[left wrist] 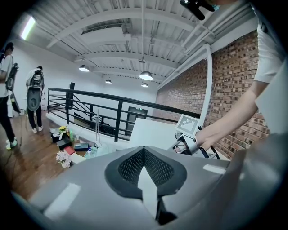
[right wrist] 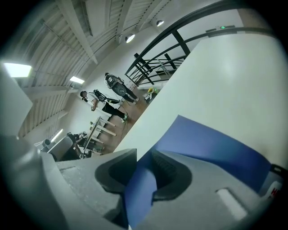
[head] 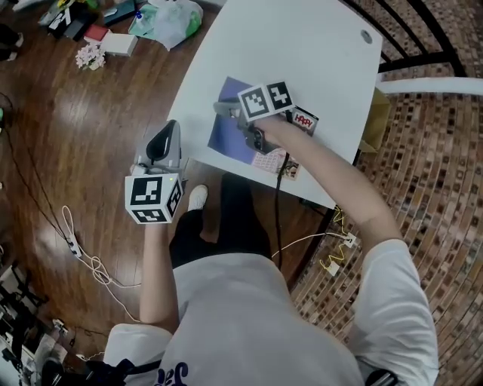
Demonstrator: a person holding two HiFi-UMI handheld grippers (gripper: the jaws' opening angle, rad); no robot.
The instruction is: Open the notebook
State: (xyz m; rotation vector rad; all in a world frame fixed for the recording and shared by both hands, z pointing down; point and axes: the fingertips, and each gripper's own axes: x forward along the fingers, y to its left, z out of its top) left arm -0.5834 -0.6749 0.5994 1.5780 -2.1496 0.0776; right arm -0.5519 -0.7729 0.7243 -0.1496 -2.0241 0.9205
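Observation:
A blue notebook [head: 229,134] lies near the front edge of the white table [head: 302,53]. My right gripper [head: 221,110] reaches over it from the right. In the right gripper view the blue cover [right wrist: 216,143] curls up off the table [right wrist: 225,81] and runs between the jaws of the right gripper [right wrist: 137,157], which are shut on it. My left gripper [head: 167,130] hangs off the table's left edge, over the wooden floor. In the left gripper view the left gripper [left wrist: 144,150] has its tips together with nothing in them.
A red-and-black card [head: 304,119] and a patterned sheet [head: 270,162] lie on the table beside the notebook. Boxes and a plastic bag [head: 170,19] clutter the floor at top left. Cables [head: 83,252] trail over the floor. Black railing [head: 423,30] stands behind the table. Two people [left wrist: 33,96] stand far off.

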